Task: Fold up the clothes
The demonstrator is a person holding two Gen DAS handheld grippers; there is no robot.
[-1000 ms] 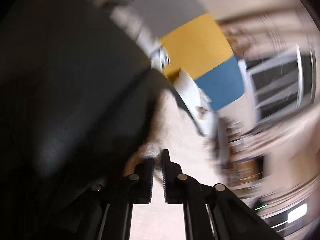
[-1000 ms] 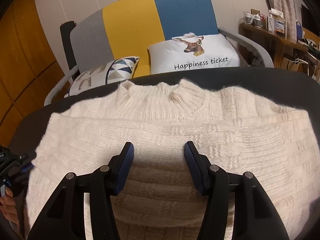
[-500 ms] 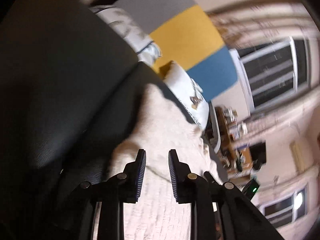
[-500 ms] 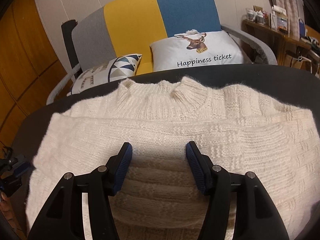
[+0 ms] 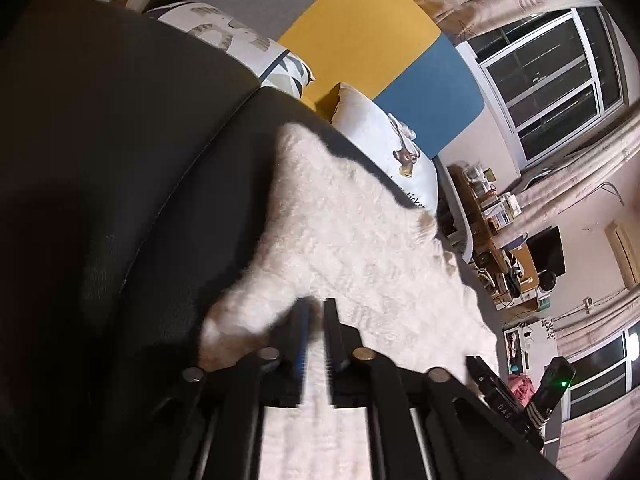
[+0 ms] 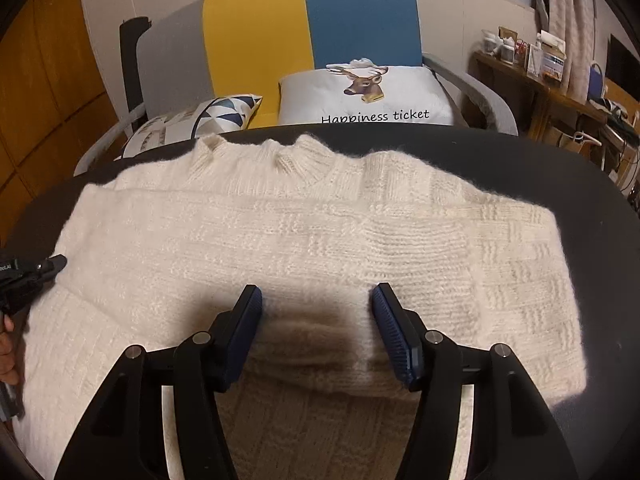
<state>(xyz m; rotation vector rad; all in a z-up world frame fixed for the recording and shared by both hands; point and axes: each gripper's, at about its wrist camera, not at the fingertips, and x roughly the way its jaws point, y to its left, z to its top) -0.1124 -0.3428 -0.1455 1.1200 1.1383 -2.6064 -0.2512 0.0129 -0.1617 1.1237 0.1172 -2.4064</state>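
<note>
Since half a second ago your left tongs (image 5: 316, 312) have swung further over the cream knit sweater (image 6: 312, 240), and their gap, released then, has narrowed to a thin slit. Motion blur covers the tips, so you cannot tell from the left wrist view whether a fold of knit is pinched between them or whether they merely sit close together over the fabric. Your right tongs (image 6: 316, 312) have barely shifted; they hang released, spread wide, above the near middle of the sweater, with their blue pads (image 6: 248, 320) clear of each other and the knit showing between them.

You have the sweater lying flat on the dark round table (image 6: 600, 200), collar at the far edge, with a folded layer across its middle. Its left edge reaches the left tongs, whose black body (image 6: 24, 276) enters the right wrist view at the left border, with part of your hand (image 6: 6, 356) below it.

Beyond the table stands a sofa (image 6: 304, 20) in grey, yellow and blue panels. On it rest a deer-print cushion (image 6: 368, 92) and a triangle-pattern cushion (image 6: 192, 124). A cluttered wooden shelf (image 6: 540, 80) stands far right.
</note>
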